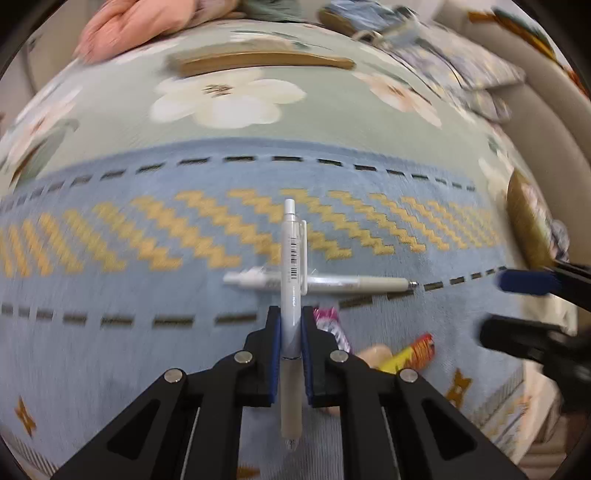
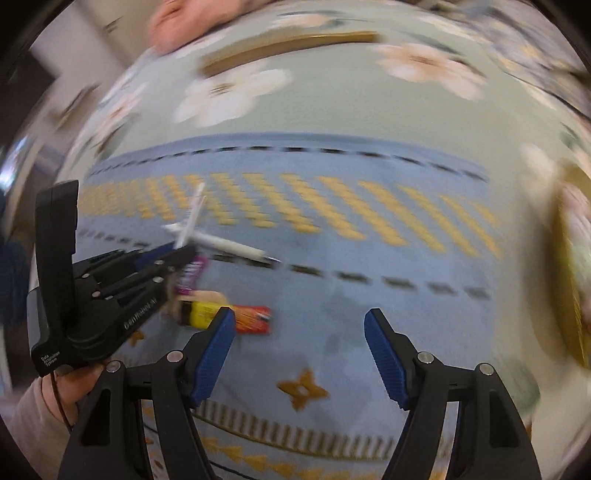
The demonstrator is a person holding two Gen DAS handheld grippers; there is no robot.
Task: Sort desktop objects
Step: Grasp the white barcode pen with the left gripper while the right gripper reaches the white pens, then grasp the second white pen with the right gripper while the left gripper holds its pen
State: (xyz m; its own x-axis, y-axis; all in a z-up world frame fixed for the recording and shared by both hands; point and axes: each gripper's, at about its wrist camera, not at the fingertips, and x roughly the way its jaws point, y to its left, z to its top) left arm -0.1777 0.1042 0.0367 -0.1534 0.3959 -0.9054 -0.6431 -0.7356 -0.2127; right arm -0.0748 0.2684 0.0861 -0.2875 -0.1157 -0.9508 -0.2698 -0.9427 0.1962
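My left gripper is shut on a white pen and holds it pointing forward above the blue patterned cloth. A second white pen lies crosswise on the cloth just beyond the fingertips. A pink-wrapped snack, a tan object and a yellow-red packet lie to the right of the left fingers. My right gripper is open and empty above the cloth. In the right wrist view the left gripper is at the left with its pen, and the lying pen and yellow-red packet show near it.
A flat wooden tray lies at the far side on the flowered cloth. Another wooden tray sits at the right edge. A pink cloth and patterned bags lie at the back. The right gripper's fingers show at the right.
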